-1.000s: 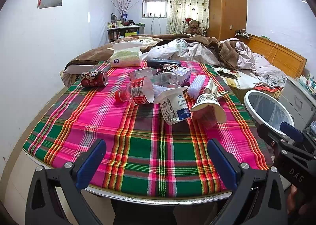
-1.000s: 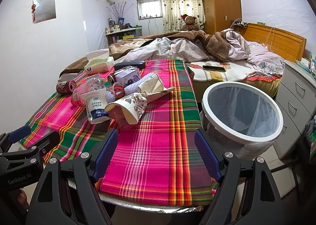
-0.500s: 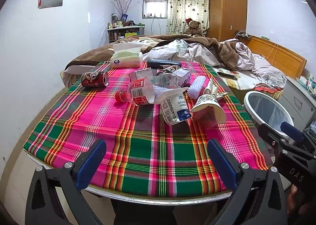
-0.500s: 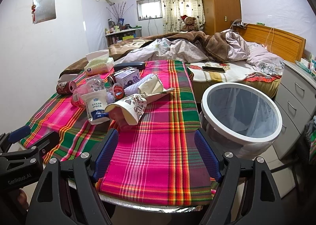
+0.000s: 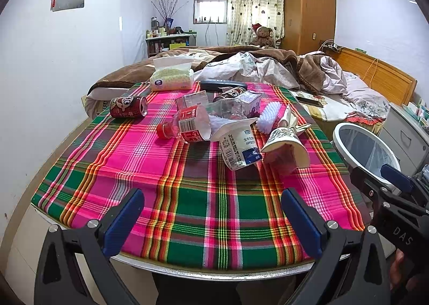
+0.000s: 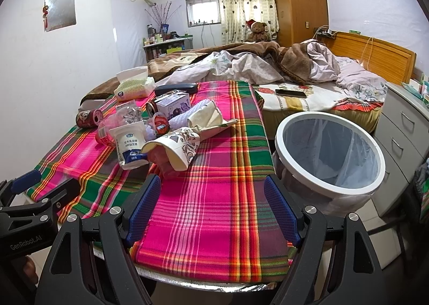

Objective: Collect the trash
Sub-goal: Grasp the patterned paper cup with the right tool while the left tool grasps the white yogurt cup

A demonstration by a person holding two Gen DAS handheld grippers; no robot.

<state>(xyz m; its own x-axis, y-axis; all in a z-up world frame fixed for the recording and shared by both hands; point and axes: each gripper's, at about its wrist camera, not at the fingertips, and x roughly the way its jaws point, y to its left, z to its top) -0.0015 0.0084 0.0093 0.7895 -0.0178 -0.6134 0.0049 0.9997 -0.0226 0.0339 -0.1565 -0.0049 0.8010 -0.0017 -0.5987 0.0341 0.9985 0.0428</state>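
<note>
Both the left gripper (image 5: pixel 211 214) and right gripper (image 6: pixel 213 204) hang wide and empty at the table's (image 6: pixel 214 224) edge. Bottle (image 5: pixel 187 126), yogurt cup (image 6: pixel 130 145) and paper cup (image 6: pixel 177 148) lie uncollected; the bin (image 6: pixel 329 187) looks empty, so collection has apparently not begun

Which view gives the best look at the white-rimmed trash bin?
The right wrist view: the trash bin shows its whole rim and liner beside the table. In the left wrist view the bin sits at the right edge, partly hidden behind the right claw.
</note>
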